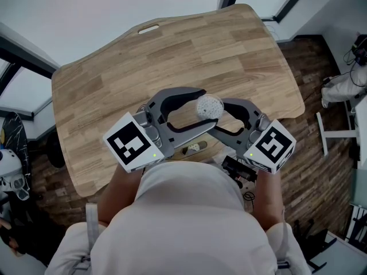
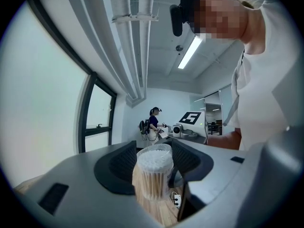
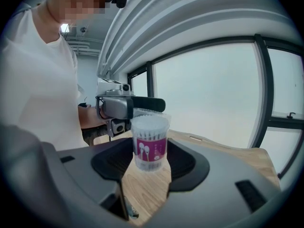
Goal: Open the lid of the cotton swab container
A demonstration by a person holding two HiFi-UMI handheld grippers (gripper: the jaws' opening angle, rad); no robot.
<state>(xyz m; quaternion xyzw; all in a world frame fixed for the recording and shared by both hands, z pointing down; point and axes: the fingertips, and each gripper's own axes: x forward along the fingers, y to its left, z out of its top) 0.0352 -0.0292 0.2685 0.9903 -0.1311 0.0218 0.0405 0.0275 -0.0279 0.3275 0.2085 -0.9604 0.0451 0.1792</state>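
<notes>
Shirt [image 1: 189,211] is filling the foreground. Beyond it, the right gripper [image 1: 218,117] is clamping the swab container [image 1: 209,106] by its body over the counter [image 1: 114,67], and the left gripper [image 1: 207,109] is pinching its top. The lid [image 3: 151,114] seems still on — opening is only beginning.

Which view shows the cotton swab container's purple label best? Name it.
Right gripper view: the purple label on the cotton swab container faces that camera. The left gripper view shows only its bare side with swab sticks; the head view, only its round top.
</notes>
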